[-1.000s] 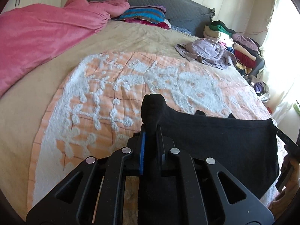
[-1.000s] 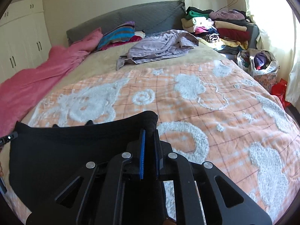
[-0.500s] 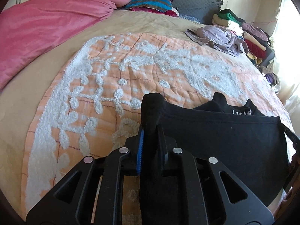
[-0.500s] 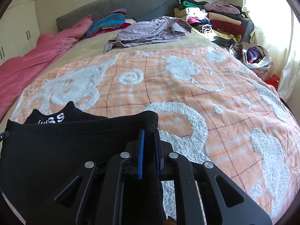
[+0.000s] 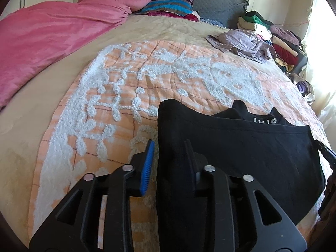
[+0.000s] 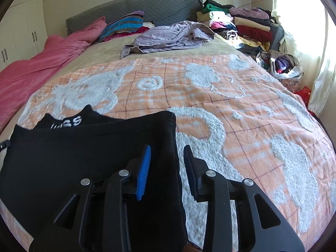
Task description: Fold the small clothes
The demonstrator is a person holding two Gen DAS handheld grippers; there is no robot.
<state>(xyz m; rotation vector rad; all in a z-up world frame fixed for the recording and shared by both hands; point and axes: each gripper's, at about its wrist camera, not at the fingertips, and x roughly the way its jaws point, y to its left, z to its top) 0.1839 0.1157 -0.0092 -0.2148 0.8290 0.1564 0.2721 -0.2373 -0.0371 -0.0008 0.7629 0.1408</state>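
The black cotton garment (image 5: 241,147) lies folded once on the orange tufted bedspread (image 6: 231,105); both grippers' fingers (image 5: 148,161) are opening, releasing its corners; further folds remain.

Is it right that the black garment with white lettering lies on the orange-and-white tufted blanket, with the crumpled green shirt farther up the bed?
Not quite: the crumpled shirt is lilac, not green, as the right wrist view shows. The black garment with white lettering does lie on the orange-and-white tufted blanket.
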